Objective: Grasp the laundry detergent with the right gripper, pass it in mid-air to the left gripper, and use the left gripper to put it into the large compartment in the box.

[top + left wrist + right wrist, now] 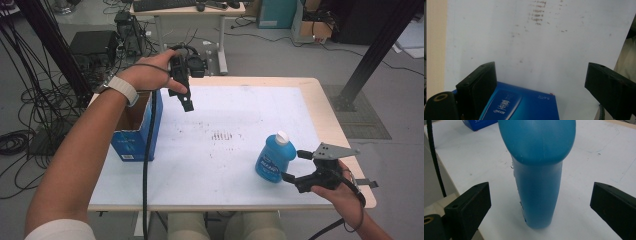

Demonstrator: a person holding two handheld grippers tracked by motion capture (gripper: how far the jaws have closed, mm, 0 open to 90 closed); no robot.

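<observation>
While the person's left forearm reaches in from the lower left of the high view and crosses above the blue cardboard box [134,131], the left hand [150,75] holds the left gripper [186,102] raised over the far-left part of the table [225,115], jaws tilted downward toward the white surface; a pale watch band [122,89] sits on that wrist; a black cable [148,165] hangs from the gripper, past the box's near corner and below the table edge. In the left gripper view the jaws stand wide apart with nothing between them; under them lie the stained white tabletop and the blue box's printed side [521,105]; the box top is open, brown inside, and it stands at the table's left edge.

Mid-table: a patch of dark smudges [222,135], otherwise bare white sheet.

Right side: the blue bottle [272,157], white cap [282,137] on top, stands on the near-right part of the table, seemingly leaning a little; the right hand [345,195] comes up from the lower right, wrist low by the table's near edge, holding the right gripper [291,165] roughly level and pointed left at the bottle; grey plate [334,150] on top. In the right gripper view the bottle [537,170] stands between the spread jaws, clear gaps on both sides; pads not touching it; jaws open.
</observation>
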